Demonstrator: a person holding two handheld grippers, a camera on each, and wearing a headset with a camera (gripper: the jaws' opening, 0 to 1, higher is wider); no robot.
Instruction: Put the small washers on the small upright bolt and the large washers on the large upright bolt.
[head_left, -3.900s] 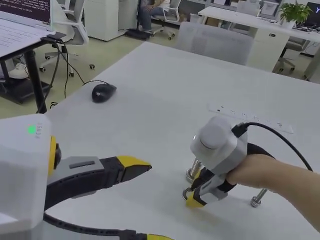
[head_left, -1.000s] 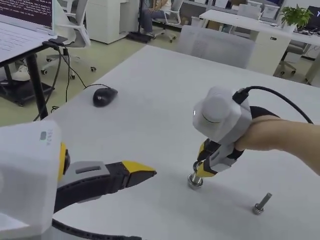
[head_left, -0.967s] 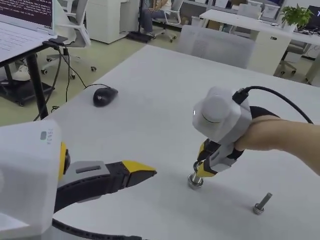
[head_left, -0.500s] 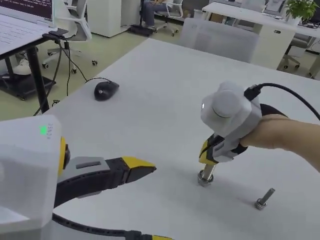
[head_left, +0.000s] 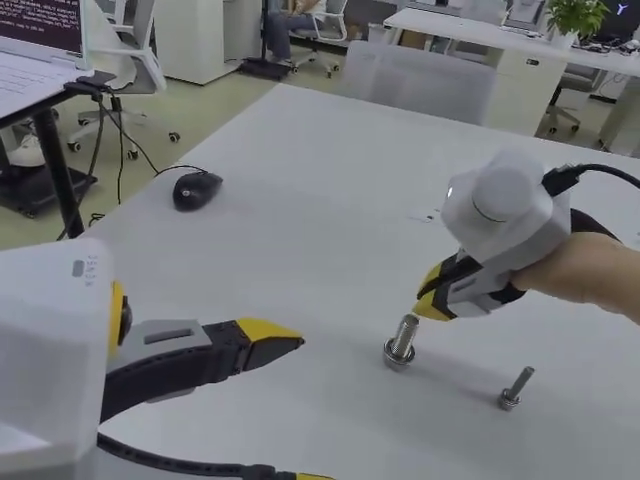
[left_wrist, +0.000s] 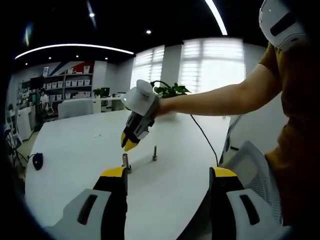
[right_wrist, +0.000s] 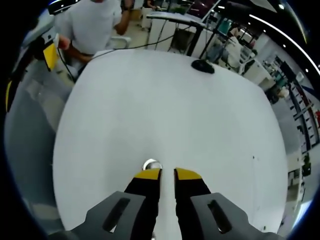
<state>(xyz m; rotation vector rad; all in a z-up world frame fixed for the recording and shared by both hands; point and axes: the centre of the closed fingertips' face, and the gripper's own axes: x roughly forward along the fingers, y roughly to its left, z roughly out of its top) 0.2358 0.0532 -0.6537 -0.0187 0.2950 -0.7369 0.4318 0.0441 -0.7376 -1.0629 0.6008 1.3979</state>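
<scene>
In the head view a laptop (head_left: 35, 55) sits on a side desk at 10 o'clock, off the white tabletop (head_left: 330, 170). The left gripper (head_left: 297, 412) comes in from 8 o'clock, low over the near part of the tabletop, its jaws spread wide with nothing between them; the left gripper view shows the same open gap. A black computer mouse (head_left: 197, 188) lies well apart at 11 o'clock from that gripper, near the tabletop's left edge. At the middle of the work stands the large upright bolt (head_left: 402, 338), thread pointing up, with a wider metal collar at its foot; whether that collar is washers or the bolt's own head I cannot tell. The right gripper (head_left: 432, 300) hovers just beside the bolt's top at 1 o'clock, clear of it, tilted down toward it. Its jaws are drawn close, with only a thin slit between the yellow tips, and nothing shows in the slit. In the right gripper view the bolt's top lies at 11 o'clock, just off the left tip. The small bolt (head_left: 513, 388) stands on the tabletop at 4 o'clock from the large one, well apart. A hand (head_left: 590, 272) grips the right gripper from 3 o'clock.
</scene>
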